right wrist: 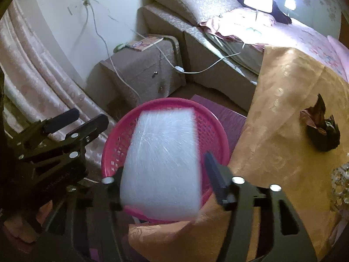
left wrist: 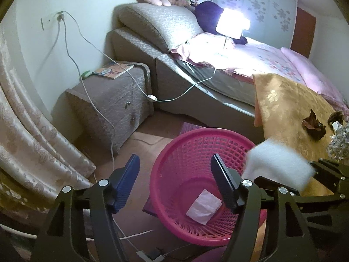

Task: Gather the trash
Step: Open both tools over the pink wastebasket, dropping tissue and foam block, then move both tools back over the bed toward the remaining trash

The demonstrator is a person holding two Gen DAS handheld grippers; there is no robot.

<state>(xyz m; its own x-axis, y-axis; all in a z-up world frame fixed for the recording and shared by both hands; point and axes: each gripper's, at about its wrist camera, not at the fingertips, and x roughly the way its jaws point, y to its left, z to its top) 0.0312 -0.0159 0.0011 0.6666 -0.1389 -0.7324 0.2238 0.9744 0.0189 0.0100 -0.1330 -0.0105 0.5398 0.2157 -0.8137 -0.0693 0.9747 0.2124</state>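
Note:
A pink mesh basket (left wrist: 165, 152) stands on the floor beside the gold-clothed table (left wrist: 283, 109). A white paper wad (left wrist: 204, 207) lies in its bottom. My left gripper (left wrist: 175, 163) hovers open over the basket's near rim, with nothing between its fingers. In the right wrist view a white foam block (right wrist: 161, 163), blurred, hangs over the basket (right wrist: 109, 148) between the jaws of my right gripper (right wrist: 163, 168). The right finger (right wrist: 214, 174) stands clear of the block; the left finger is hidden behind it. Crumpled brown wrappers (right wrist: 320, 126) lie on the table.
A padded nightstand (left wrist: 113, 100) with a book, trailing white cables (left wrist: 109, 122) and a curtain (left wrist: 32, 131) sit to the left of the basket. The bed (left wrist: 218, 74) with a lit lamp lies behind. A glittery crystal object (left wrist: 340, 142) sits at the table's right edge.

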